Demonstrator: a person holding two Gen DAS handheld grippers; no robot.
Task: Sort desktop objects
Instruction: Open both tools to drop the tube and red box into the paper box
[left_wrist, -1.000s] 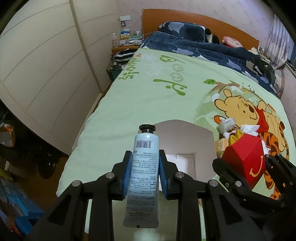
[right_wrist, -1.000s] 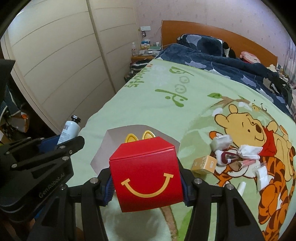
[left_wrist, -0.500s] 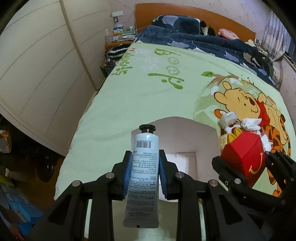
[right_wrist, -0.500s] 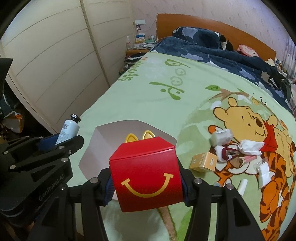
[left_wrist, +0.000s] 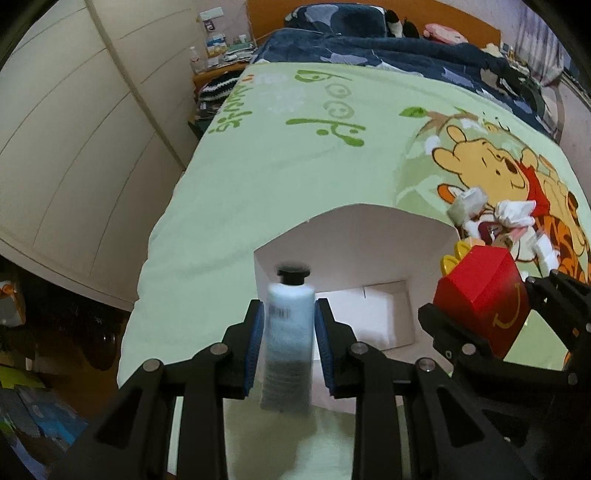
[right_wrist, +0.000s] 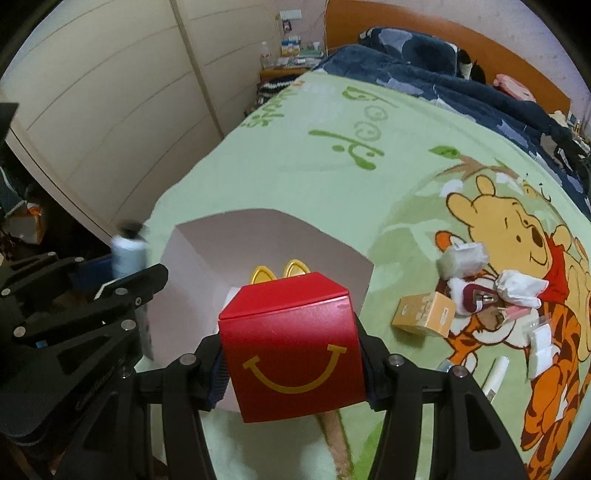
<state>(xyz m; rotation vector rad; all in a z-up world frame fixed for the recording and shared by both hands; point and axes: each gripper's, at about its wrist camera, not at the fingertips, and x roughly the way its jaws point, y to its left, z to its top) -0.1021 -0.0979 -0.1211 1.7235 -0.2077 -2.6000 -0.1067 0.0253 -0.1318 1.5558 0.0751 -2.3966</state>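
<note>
An open white box (left_wrist: 354, 240) lies on the green cartoon bedspread (left_wrist: 277, 166), right under both grippers. My left gripper (left_wrist: 289, 308) hangs over its near left edge. A pale blue tube with a black cap (left_wrist: 290, 332) stands between the blue pads, blurred and slipping while the fingers stay sharp. The pads stand barely apart from it and no longer clamp it. From the right wrist, the same tube (right_wrist: 127, 254) shows as a smear beside the box. My right gripper (right_wrist: 293, 369) is shut on a red smile box with yellow arches (right_wrist: 288, 306), held over the white box.
Small items lie in a heap on the bedspread to the right: an orange carton (right_wrist: 424, 314), white packets (right_wrist: 461, 258) and a white stick (right_wrist: 495, 373). Wardrobe doors (right_wrist: 110, 92) run along the left past the bed edge. A dark blue quilt (right_wrist: 424, 81) covers the far end.
Both grippers have sunk toward the white box, which now looks larger. The tube, sharp before, is now blurred and looks shorter between the left pads. The red box sits unchanged in the right grip.
</note>
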